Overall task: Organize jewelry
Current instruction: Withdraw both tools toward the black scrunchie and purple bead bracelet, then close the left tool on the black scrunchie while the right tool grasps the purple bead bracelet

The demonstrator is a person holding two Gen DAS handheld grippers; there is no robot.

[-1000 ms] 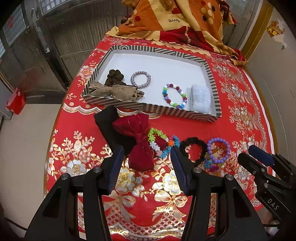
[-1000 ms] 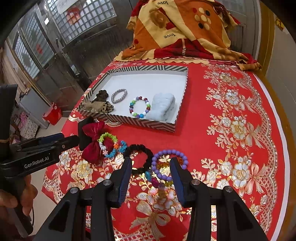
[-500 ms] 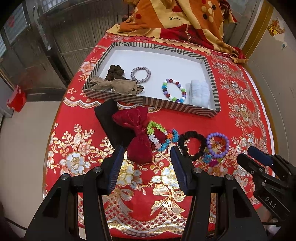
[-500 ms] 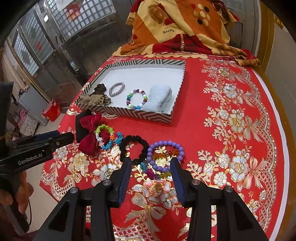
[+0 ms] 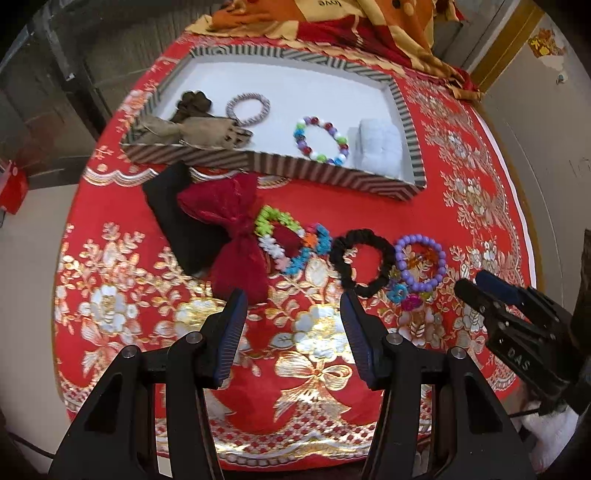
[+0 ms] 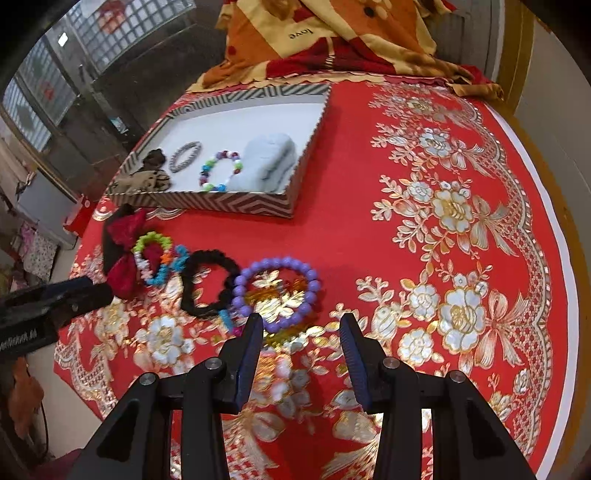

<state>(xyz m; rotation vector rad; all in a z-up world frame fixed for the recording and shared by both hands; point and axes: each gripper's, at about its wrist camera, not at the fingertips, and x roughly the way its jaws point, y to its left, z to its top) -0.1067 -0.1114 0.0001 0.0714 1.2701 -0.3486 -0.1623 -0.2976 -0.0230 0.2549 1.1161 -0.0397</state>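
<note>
Writing: "love" reads upside down on the orange blanket (image 6: 332,40) at the table's far end; "DAS" on the right gripper's body in the left wrist view; blurred white lettering on the left gripper's body in the right wrist view, not readable.
Left gripper (image 5: 291,306): fingers spread, nothing between them, above the red floral tablecloth (image 5: 110,258), near edge of the red bow (image 5: 236,240) just ahead of its left finger.
Right gripper (image 6: 301,332): fingers apart, nothing pinched; purple bead bracelet (image 6: 277,291) just ahead of the tips, near rim by the left finger, contact can't tell.
Loose row on cloth, left to right: black cloth piece (image 5: 177,218) under the red bow, flower-bead bracelet (image 5: 291,240) overlapping the bow, black scrunchie (image 5: 362,260), purple bead bracelet, small blue and pink beads (image 5: 402,295) beside it.
Tray (image 5: 332,173): striped rim, white floor, beyond the row; holds tan bow (image 5: 192,133), dark brown scrunchie (image 5: 194,103), grey bracelet (image 5: 247,109), multicolour bead bracelet (image 5: 321,138), white folded cloth (image 5: 380,147).
Left view only: yellow-red sticker on the wall, top right; right gripper seen side-on at right edge.
Right view only: glass-block window (image 6: 122,26) at upper left; left gripper side-on at left edge with a hand below it; wide bare right half of the tablecloth.
</note>
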